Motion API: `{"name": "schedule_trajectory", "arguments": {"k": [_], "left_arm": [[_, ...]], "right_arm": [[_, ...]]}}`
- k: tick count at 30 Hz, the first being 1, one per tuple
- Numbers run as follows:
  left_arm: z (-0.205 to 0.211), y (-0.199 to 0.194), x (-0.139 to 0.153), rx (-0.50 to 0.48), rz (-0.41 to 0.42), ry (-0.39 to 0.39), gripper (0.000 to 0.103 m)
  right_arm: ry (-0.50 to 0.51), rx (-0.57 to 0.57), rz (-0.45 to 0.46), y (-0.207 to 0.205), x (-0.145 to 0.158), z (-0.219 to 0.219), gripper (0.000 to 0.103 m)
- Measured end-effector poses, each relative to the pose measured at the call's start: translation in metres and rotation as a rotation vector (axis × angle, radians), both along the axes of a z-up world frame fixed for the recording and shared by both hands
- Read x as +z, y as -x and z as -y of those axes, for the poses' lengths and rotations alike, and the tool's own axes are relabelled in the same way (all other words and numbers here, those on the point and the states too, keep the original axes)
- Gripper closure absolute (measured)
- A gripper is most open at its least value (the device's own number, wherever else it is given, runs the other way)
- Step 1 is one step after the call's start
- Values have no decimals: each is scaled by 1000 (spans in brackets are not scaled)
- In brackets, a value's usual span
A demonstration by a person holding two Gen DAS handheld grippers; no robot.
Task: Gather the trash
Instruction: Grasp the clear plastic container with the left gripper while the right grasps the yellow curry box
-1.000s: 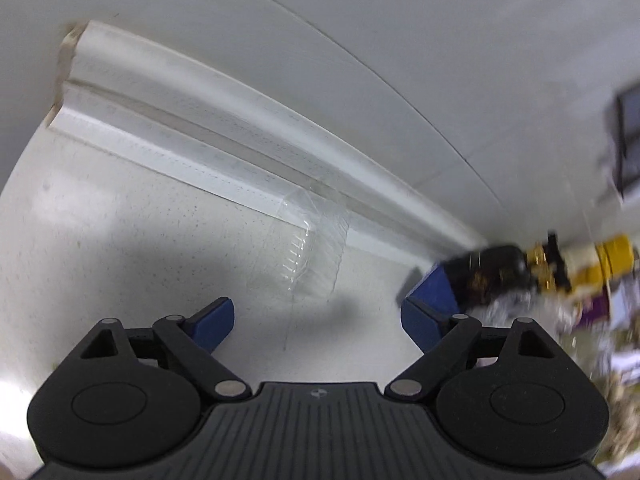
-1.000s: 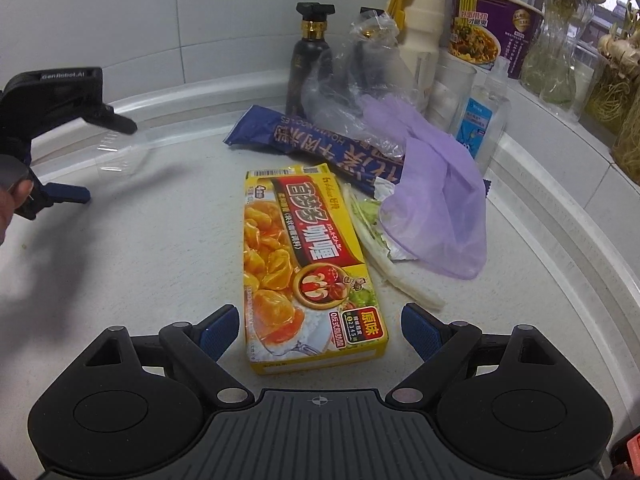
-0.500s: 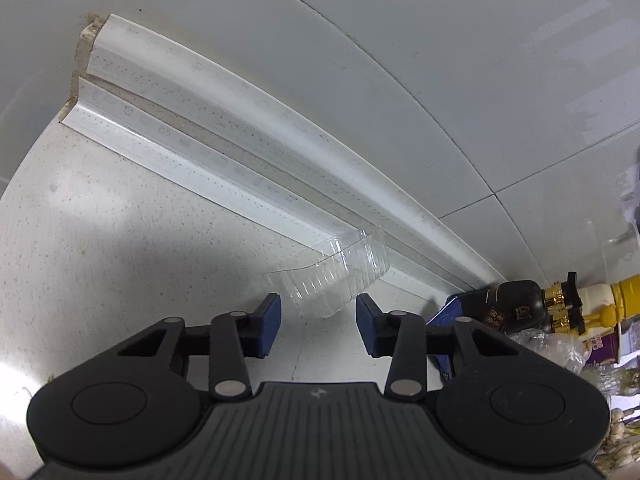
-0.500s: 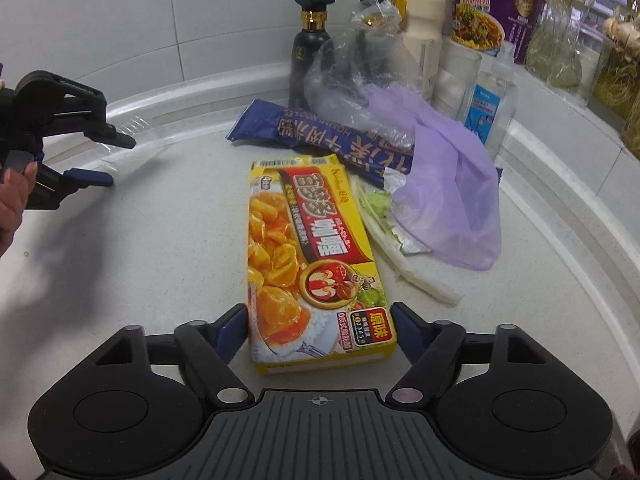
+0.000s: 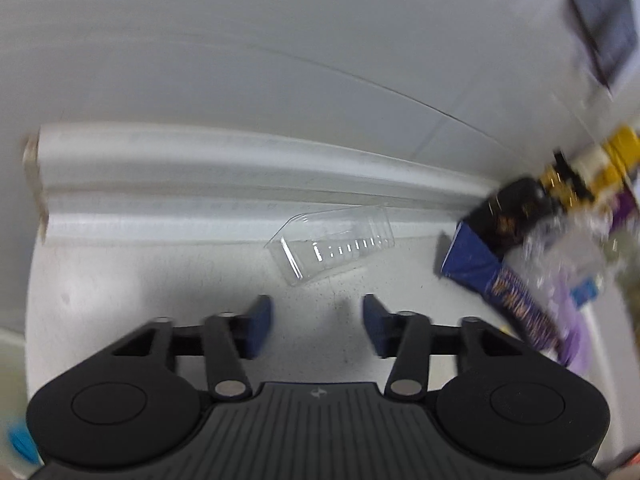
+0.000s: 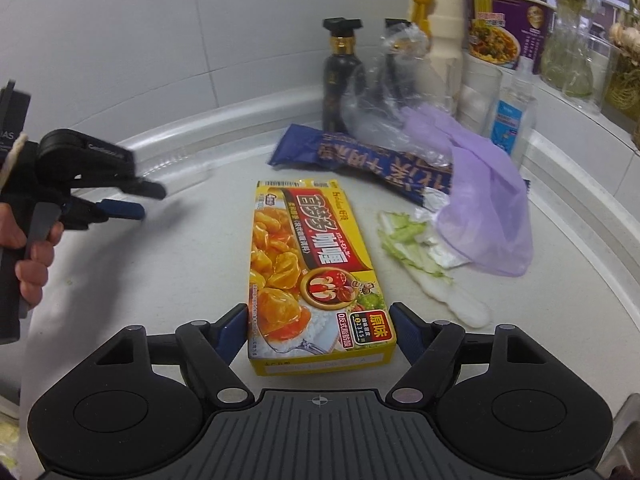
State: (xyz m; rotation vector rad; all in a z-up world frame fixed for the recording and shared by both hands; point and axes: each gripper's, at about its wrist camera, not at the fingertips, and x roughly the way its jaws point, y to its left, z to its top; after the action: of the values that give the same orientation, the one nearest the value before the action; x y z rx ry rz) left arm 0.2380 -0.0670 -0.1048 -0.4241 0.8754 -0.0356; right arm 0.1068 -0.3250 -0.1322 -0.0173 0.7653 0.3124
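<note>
A clear plastic tray (image 5: 332, 240) lies on the white counter against the raised back ledge, blurred in the right wrist view (image 6: 180, 164). My left gripper (image 5: 316, 320) sits just short of it; its jaws are opening with nothing between them. It also shows at the left of the right wrist view (image 6: 151, 201), held by a hand (image 6: 32, 256). A yellow curry box (image 6: 312, 256) lies flat on the counter. My right gripper (image 6: 320, 328) has a blue pad pressed on each long side of the box's near end.
Behind the box lie a dark blue noodle wrapper (image 6: 360, 156), a purple glove (image 6: 488, 208), cabbage scraps (image 6: 408, 244) and a crumpled clear bag (image 6: 384, 112). A dark sauce bottle (image 6: 340, 80), a purple noodle cup (image 6: 504, 32) and jars stand along the back ledge.
The left gripper narrowed close to the clear tray, then widened again and rolled; the tray now lies ahead of its fingertips. The right gripper's fingers closed in onto the curry box's sides.
</note>
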Motion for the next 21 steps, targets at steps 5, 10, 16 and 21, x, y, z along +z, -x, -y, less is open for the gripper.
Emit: {"name": "schedule_trajectory", "arguments": {"k": [5, 10, 16, 21], "left_arm": [[15, -11, -2, -135, 74, -188, 31], [13, -22, -10, -227, 110, -290, 31], [11, -30, -11, -300, 141, -303, 56], [13, -30, -8, -330, 142, -301, 70]], "right_arm": [[-3, 10, -9, 1, -3, -6, 27], [-10, 7, -13, 2, -5, -8, 27], [-28, 7, -19, 3, -6, -9, 27], [-74, -4, -20, 3, -2, -6, 27]]}}
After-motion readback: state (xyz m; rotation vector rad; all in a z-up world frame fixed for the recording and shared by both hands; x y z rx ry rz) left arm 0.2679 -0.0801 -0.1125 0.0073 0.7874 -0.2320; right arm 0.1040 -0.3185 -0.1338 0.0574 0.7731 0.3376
